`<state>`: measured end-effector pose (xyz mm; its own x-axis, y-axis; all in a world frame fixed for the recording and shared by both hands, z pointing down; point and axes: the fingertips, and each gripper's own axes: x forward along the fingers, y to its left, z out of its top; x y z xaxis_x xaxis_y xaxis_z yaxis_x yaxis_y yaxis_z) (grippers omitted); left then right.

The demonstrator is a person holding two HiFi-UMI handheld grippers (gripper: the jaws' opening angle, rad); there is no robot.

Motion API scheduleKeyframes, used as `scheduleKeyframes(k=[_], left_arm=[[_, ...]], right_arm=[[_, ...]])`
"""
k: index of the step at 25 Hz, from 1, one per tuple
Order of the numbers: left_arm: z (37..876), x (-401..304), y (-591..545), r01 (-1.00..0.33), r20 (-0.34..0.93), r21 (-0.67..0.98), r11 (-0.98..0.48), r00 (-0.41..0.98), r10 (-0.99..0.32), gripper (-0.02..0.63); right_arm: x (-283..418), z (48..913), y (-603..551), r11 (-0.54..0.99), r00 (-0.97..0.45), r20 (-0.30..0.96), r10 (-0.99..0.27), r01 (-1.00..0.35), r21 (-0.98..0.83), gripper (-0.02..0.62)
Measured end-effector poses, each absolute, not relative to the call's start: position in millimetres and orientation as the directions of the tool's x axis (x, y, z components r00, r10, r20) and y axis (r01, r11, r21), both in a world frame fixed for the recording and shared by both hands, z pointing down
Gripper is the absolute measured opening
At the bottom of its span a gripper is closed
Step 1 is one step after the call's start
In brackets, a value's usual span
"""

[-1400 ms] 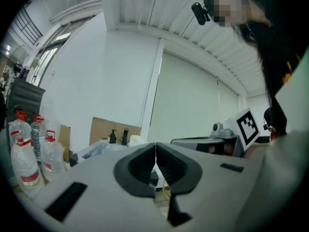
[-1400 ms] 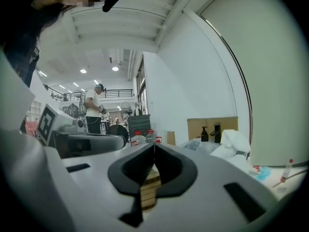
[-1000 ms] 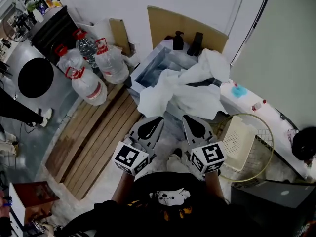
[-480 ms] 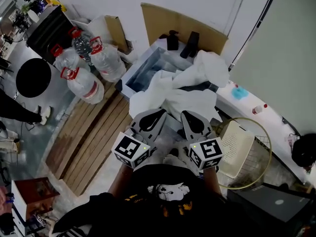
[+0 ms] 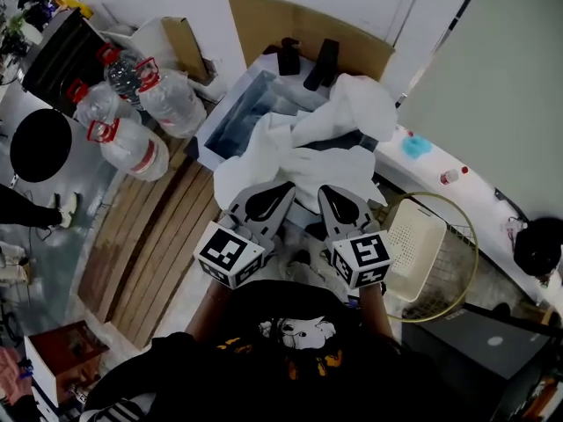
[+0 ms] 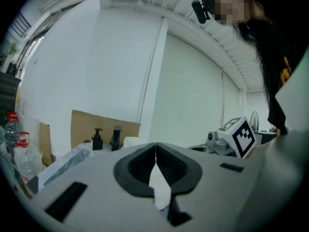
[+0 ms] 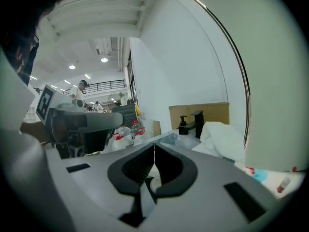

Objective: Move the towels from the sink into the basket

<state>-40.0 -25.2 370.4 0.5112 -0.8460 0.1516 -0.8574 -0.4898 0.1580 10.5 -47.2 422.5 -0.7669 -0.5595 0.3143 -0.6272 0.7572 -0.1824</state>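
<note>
White towels (image 5: 327, 144) lie heaped across the sink (image 5: 230, 120) and spill over its near edge. In the right gripper view the towels (image 7: 220, 132) bulge up ahead on the right. The round wire basket (image 5: 460, 275) stands on the floor at the right, with a beige perforated panel (image 5: 412, 246) inside. My left gripper (image 5: 286, 187) and right gripper (image 5: 324, 190) are side by side close to my body, tips at the towels' near edge. In their own views the left gripper (image 6: 155, 148) and the right gripper (image 7: 154, 148) are both shut with nothing between the jaws.
A black soap bottle (image 5: 288, 57) and a black faucet (image 5: 322, 63) stand behind the sink, in front of a cardboard sheet (image 5: 299, 26). Large water bottles (image 5: 132, 112) stand at the left beside wooden slats (image 5: 154, 244). A white counter (image 5: 444, 181) runs right of the sink.
The head view has shifted, so the sink, towels and basket sit further up and left in the picture. Both grippers stay shut, side by side, and have crept slightly toward the towels.
</note>
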Motion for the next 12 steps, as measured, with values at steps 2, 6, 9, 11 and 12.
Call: scheduleKeyframes(k=[2, 6, 9, 11, 12], left_arm=[[371.5, -38.7, -31.6, -0.839, 0.148, 0.161, -0.520, 0.541, -0.828, 0.008], [374.7, -37.0, -49.5, -0.796, 0.148, 0.172, -0.581, 0.604, -0.783, 0.008], [380.0, -42.0, -62.4, -0.765, 0.162, 0.175, -0.620, 0.643, -0.748, 0.008], [383.2, -45.5, -69.7, -0.745, 0.170, 0.177, -0.643, 0.667, -0.725, 0.008], [384.3, -47.3, -73.0, -0.735, 0.172, 0.179, -0.654, 0.678, -0.714, 0.008]], right_arm=[[12.2, 429.7, -54.4, 0.741, -0.744, 0.336, -0.578, -0.651, -0.166, 0.006], [15.6, 443.9, -74.4, 0.719, -0.707, 0.369, -0.603, -0.683, -0.133, 0.008], [13.2, 457.7, -92.1, 0.714, -0.684, 0.413, -0.601, -0.692, -0.107, 0.016], [11.8, 470.2, -103.6, 0.718, -0.672, 0.455, -0.585, -0.690, -0.095, 0.129], [10.5, 477.0, -109.0, 0.722, -0.667, 0.476, -0.573, -0.685, -0.091, 0.160]])
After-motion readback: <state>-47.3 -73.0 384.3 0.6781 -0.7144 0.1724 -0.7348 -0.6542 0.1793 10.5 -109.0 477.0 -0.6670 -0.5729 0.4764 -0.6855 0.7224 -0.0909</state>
